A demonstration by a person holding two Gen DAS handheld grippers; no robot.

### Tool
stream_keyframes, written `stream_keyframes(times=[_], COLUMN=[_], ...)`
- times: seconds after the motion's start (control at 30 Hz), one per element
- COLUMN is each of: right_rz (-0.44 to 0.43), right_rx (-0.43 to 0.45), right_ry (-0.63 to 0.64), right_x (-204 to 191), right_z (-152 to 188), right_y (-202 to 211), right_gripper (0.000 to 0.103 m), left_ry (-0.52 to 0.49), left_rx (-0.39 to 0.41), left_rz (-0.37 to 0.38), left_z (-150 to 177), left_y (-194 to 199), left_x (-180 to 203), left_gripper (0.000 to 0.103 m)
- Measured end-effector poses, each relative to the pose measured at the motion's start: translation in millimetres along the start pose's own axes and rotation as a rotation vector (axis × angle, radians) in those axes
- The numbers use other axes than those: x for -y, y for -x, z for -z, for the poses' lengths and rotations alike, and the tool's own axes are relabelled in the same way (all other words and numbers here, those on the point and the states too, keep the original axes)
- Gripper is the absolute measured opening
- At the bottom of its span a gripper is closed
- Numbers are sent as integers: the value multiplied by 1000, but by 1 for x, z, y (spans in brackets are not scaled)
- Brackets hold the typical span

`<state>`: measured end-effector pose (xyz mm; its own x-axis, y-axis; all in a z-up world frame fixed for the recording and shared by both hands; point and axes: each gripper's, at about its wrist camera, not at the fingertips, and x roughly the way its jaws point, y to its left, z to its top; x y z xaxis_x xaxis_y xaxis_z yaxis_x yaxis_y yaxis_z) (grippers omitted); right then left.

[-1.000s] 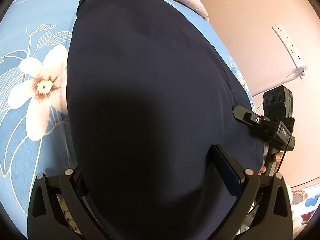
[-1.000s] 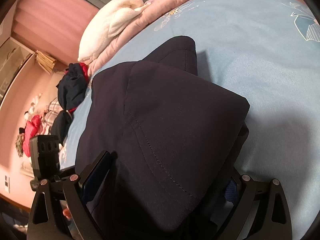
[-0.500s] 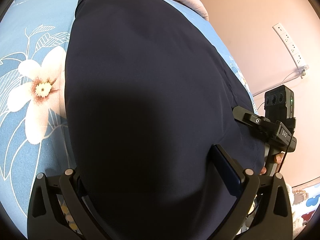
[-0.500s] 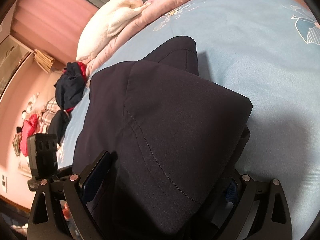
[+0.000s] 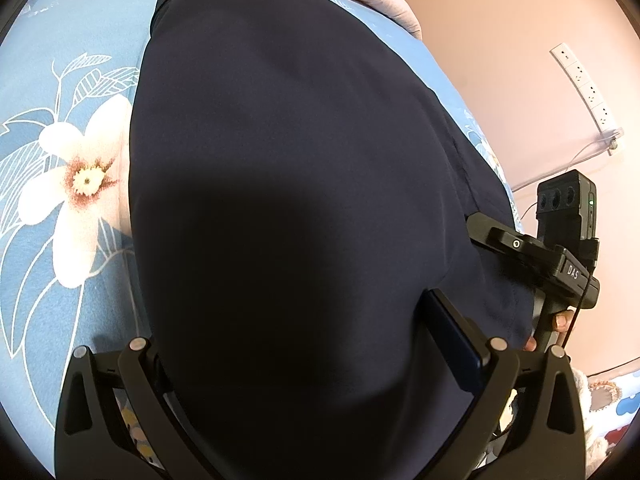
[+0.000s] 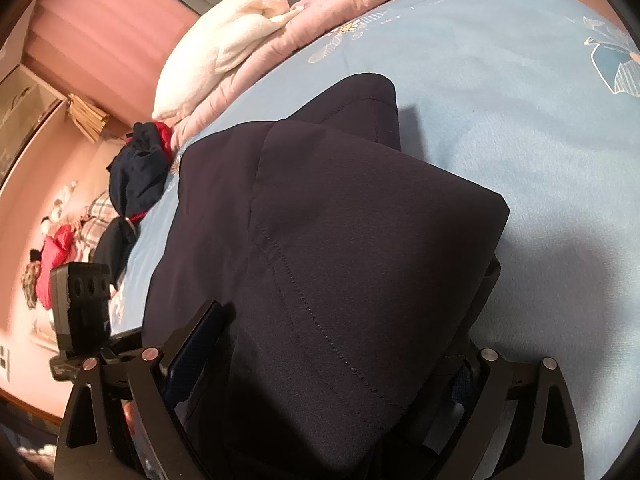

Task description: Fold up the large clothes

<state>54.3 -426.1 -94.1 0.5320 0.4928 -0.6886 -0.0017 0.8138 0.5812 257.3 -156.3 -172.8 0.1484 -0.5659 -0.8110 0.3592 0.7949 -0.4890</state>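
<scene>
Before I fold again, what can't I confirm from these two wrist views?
- Left gripper: its fingertips are buried under the dark navy folded garment, so whether it is clamped is unclear.
- Right gripper: the same cloth covers the gap.
- Garment's near edge: cut off by both frames' bottom.
- Layers underneath: hidden by the top fold.
- Blue floral bedsheet beneath: covered.

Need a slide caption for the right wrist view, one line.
Right tool under a folded navy garment draped over it on the blue floral bedsheet, white blanket beyond.
</scene>
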Motion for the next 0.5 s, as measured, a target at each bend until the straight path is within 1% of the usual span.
stream_keyframes(times=[0.03, 0.07, 0.1, 0.13, 0.2, 0.23, 0.3, 0.5], right_rz=[-11, -24, -24, -18, -6, 1, 20, 100], right_rx=[0, -3, -3, -3, 1, 5, 15, 40], right_ry=[-2, -2, 2, 12, 34, 47, 77, 171], right_x=[-1, -2, -3, -5, -10, -13, -20, -41], right_z=[0, 1, 1, 1, 1, 2, 3, 5], right_y=[0, 0, -1, -1, -2, -1, 0, 3], right_gripper=[84, 77, 72, 70, 60, 58, 50, 40], left_ry=[1, 1, 1, 0, -2, -3, 0, -3], left_rx=[3, 5, 8, 10, 14, 15, 22, 50], left_rz=[-2, -3, -6, -9, -21, -27, -41, -65], left_z=[0, 0, 1, 1, 1, 1, 1, 6], left_y=[0, 1, 1, 2, 2, 2, 0, 6], left_x=[0, 1, 2, 2, 3, 3, 9, 11], left_gripper=[103, 103, 103, 103, 102, 101, 100, 91])
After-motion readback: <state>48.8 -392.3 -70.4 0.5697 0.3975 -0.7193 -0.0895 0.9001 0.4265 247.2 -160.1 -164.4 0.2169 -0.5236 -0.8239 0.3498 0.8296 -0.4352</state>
